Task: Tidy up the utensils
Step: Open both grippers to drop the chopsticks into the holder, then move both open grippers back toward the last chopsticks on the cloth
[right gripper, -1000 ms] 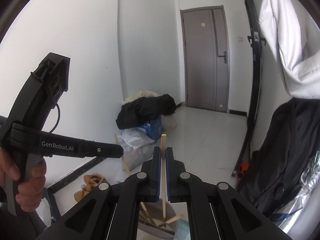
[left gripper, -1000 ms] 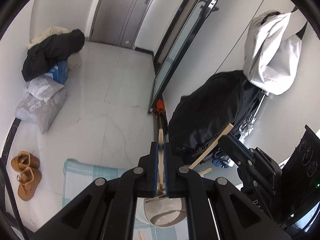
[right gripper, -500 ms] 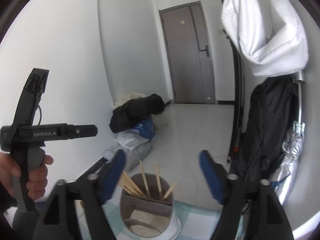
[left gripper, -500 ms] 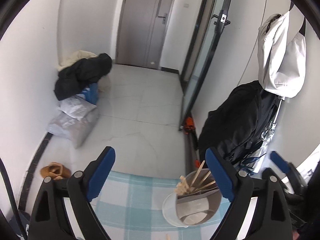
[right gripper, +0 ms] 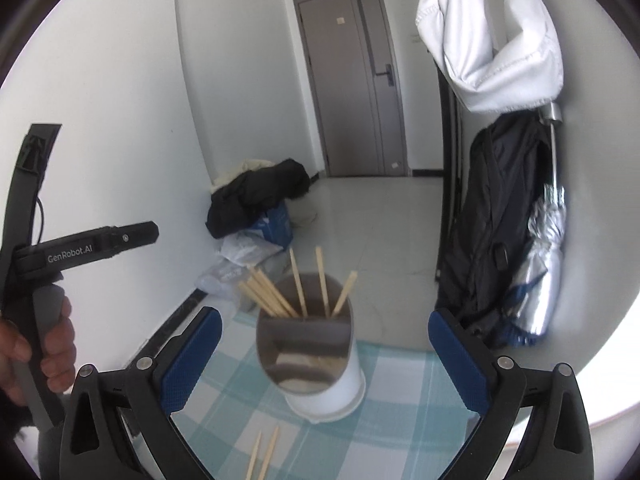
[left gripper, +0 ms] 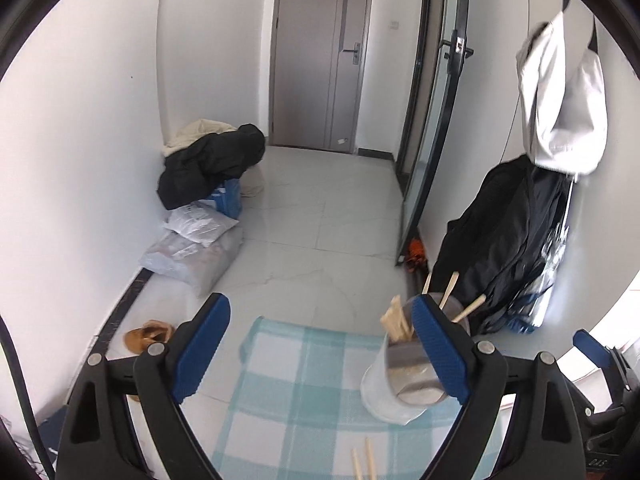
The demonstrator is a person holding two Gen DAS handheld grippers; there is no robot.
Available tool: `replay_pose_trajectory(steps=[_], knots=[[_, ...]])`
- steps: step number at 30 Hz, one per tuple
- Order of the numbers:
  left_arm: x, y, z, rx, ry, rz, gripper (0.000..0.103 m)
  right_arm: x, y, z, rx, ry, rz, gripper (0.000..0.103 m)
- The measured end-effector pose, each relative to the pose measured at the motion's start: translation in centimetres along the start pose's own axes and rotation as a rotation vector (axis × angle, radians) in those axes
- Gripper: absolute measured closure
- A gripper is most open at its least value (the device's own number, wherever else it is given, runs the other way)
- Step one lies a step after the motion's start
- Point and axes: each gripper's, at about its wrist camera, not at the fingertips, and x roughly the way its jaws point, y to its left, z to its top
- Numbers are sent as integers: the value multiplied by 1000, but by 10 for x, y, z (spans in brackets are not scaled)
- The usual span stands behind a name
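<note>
A white utensil holder (right gripper: pixel 320 380) stands on a blue-and-white checked cloth (right gripper: pixel 404 396), with several wooden chopsticks (right gripper: pixel 272 292) sticking up out of it. Two loose chopsticks (right gripper: pixel 264 456) lie on the cloth in front of it. My right gripper (right gripper: pixel 325 320) faces the holder from a short way back; its jaws are opening and nothing is between them. My left gripper (left gripper: pixel 320 312) is open and empty over the cloth (left gripper: pixel 300 380). The holder (left gripper: pixel 384 396) sits partly behind its right finger (left gripper: pixel 436 344). A hand (right gripper: pixel 44 344) grips the left tool's handle.
A black coat (left gripper: pixel 208 168) and plastic bags (left gripper: pixel 192 252) are heaped by the left wall, with slippers (left gripper: pixel 148 336) near the cloth's far left. A dark garment (right gripper: pixel 500 220), a silver umbrella (right gripper: pixel 544 272) and a white jacket (right gripper: pixel 492 36) hang on the right. A grey door (left gripper: pixel 320 52) closes the hallway.
A second ago each gripper was shut on a chopstick above the holder. Both have let go, spread wide and drawn back; the chopsticks now stand in the holder.
</note>
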Motion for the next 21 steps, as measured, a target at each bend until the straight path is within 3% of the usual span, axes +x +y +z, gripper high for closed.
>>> replay_pose_trajectory(steps=[8, 12, 21], knots=[[-26, 13, -30, -65, -85, -28, 14, -14, 11, -41, -12, 53, -73, 0], [-35, 10, -43, -23, -104, -65, 14, -21, 17, -57, -12, 69, -80, 0], [-43, 11, -69, -14, -97, -130, 14, -39, 27, -84, 7, 14, -51, 0]])
